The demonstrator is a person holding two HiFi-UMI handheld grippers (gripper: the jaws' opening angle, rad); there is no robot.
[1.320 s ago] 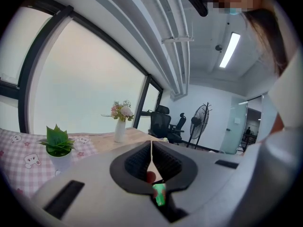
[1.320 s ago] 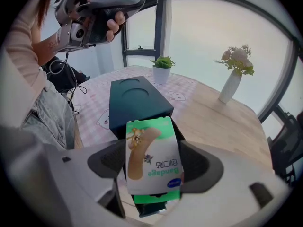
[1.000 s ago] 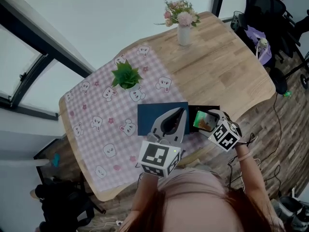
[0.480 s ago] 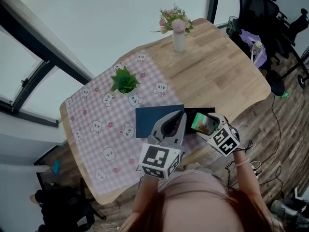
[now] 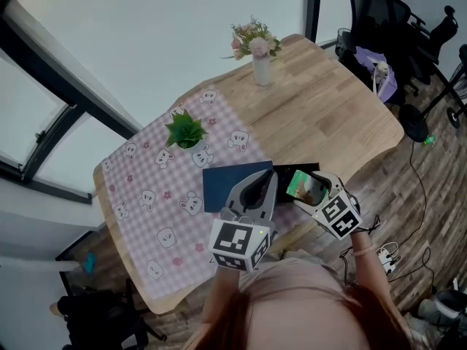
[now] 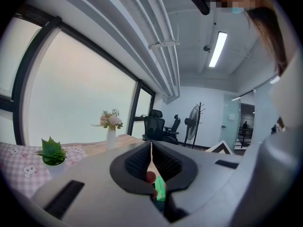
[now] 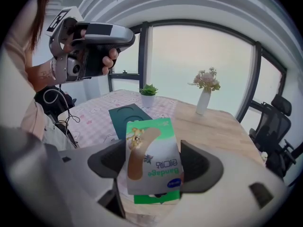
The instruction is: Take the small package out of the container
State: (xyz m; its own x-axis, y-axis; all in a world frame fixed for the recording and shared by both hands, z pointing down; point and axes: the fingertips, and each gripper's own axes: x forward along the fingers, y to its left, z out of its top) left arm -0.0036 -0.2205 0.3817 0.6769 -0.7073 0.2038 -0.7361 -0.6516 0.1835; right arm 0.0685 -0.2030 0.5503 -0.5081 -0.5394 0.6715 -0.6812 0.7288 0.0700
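My right gripper [image 7: 152, 174] is shut on a small green and white bandage package [image 7: 154, 157] and holds it above the table's near edge. In the head view the package [image 5: 304, 184] sits in front of a black container [image 5: 290, 169], only the rim of which shows. A dark blue flat lid [image 5: 222, 184] lies next to it on the left. My left gripper [image 5: 266, 182] hovers above that lid with its jaws pressed together and nothing between them [image 6: 151, 157]. In the right gripper view it appears high at the left, held by a hand [image 7: 94, 41].
A pink checked cloth with bear prints [image 5: 157, 195] covers the left half of the wooden table [image 5: 328, 115]. A small potted plant [image 5: 186, 131] and a white vase of flowers [image 5: 257, 53] stand further back. Office chairs [image 5: 383, 20] stand beyond the table's right end.
The head view has shifted a little. Both grippers keep nearly the same places, and the right one has held the package throughout.
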